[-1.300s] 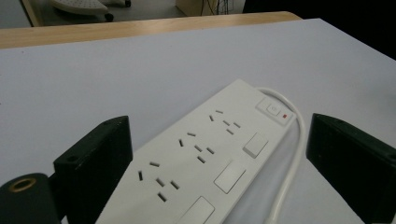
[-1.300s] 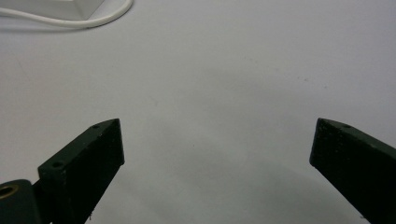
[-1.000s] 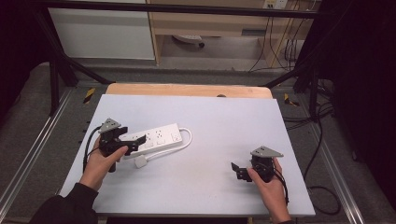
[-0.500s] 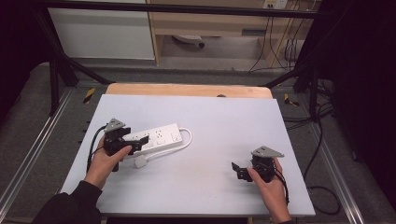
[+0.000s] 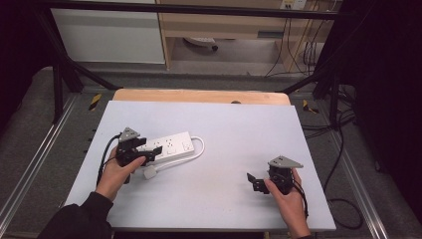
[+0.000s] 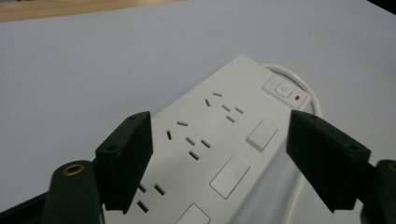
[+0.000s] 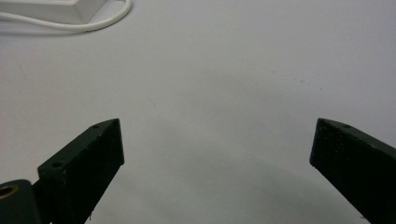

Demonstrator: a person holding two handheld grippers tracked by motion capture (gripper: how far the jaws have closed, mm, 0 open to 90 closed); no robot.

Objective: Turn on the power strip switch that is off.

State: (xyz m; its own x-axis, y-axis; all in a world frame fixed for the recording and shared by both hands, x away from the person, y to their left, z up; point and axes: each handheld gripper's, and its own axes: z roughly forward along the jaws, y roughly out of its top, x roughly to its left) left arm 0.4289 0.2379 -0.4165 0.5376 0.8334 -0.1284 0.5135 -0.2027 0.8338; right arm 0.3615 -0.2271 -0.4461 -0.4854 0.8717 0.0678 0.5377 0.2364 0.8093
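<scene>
Toward the counter's (image 5: 224, 124) left edge the white power strip (image 5: 169, 146) lies lengthwise along the near edge, sockets up; the left hand-held gripper (image 5: 144, 153) straddles it spread; the right hand-held gripper (image 5: 253, 180) is spread, empty.

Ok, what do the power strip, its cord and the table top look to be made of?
Power strip: looks like hard white plastic, smooth satin finish, with moulded slots and crisp edges. Cord: probably white rubbery or PVC sheath, since it bends in a smooth loop. Table top: a matte pale grey sheet, possibly foam board or laminate, laid over a wooden board whose light-brown edge shows at the far side.
</scene>
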